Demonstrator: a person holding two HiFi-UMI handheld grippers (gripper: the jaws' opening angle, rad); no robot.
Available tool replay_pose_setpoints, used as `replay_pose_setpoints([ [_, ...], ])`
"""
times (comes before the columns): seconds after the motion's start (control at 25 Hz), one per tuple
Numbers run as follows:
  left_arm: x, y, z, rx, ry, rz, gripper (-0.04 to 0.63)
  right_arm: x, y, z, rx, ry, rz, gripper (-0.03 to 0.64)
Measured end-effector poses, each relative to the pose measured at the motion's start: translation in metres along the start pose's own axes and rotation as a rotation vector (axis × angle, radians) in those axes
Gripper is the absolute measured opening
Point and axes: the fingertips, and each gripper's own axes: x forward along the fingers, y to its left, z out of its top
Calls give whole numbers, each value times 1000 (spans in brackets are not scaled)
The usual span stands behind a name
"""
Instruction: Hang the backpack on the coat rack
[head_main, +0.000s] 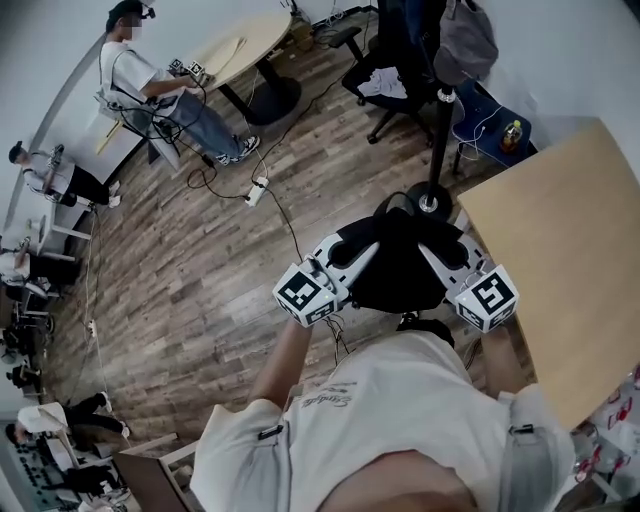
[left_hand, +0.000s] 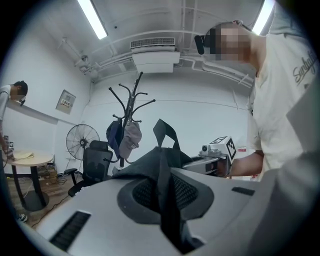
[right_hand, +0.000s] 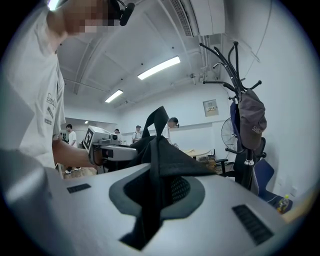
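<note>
Holding the black backpack (head_main: 395, 262) up in the air between the two grippers, near the foot of the coat rack (head_main: 438, 150) and just beside the near corner of the wooden table (head_main: 560, 230), resting on neither. Left gripper (head_main: 348, 252): clenched on a black strap of the backpack, seen passing straight through the jaws in the left gripper view. Right gripper (head_main: 452, 252): likewise grasping a black strap (dark webbing pinched between its pads). Hanging on the hooks of the rack: a grey cap (right_hand: 251, 120) and a dark blue item (left_hand: 114, 137), kind not clear. Readable writing: pale letters "SUG" on the cap, cut off after that; on the person's white shirt (left_hand: 300, 70) a script word starting with "S", otherwise not clear enough to read.
</note>
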Motion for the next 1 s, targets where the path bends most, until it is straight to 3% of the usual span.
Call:
replay_pose_setpoints([
  [0.44,51,78,21,-5,-24,-69,43,49,-70,20,-23,-2,-93,29],
  [0.72,76,125,31,-49,-15,-219,43,77,-104,29,-45,8,-237,29],
  [1.0,102,156,61,20,13,-382,43,91,-129,56,-46,-12,-405,29],
])
